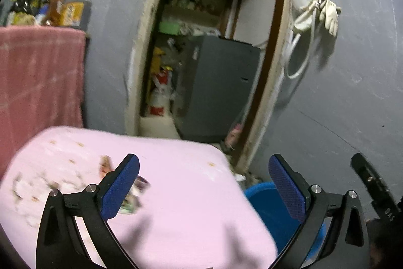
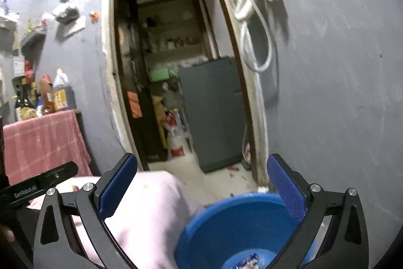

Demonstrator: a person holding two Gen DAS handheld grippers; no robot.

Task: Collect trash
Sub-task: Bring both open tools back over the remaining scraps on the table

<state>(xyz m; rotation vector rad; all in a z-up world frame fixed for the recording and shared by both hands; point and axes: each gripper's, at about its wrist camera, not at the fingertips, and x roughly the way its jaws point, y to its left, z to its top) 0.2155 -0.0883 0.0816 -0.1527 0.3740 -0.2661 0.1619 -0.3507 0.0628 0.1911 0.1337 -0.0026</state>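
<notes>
A table under a pale pink cloth [image 1: 181, 180] carries scattered wrappers [image 1: 133, 196] and small scraps [image 1: 50, 183] on its left part. My left gripper [image 1: 204, 185] is open and empty above the cloth, its left finger [image 1: 121, 188] over the wrappers. A blue bin [image 2: 241, 226] stands on the floor right of the table, with a wrapper [image 2: 248, 260] inside. It also shows in the left wrist view [image 1: 269, 203]. My right gripper [image 2: 202, 187] is open and empty above the bin and the cloth's edge [image 2: 151, 206].
A doorway [image 2: 176, 67] opens ahead onto a cluttered room with a grey fridge [image 2: 214, 112]. White gloves and a hose [image 1: 317, 14] hang on the grey wall at right. A table with a red cloth [image 1: 37, 72] and bottles stands at left.
</notes>
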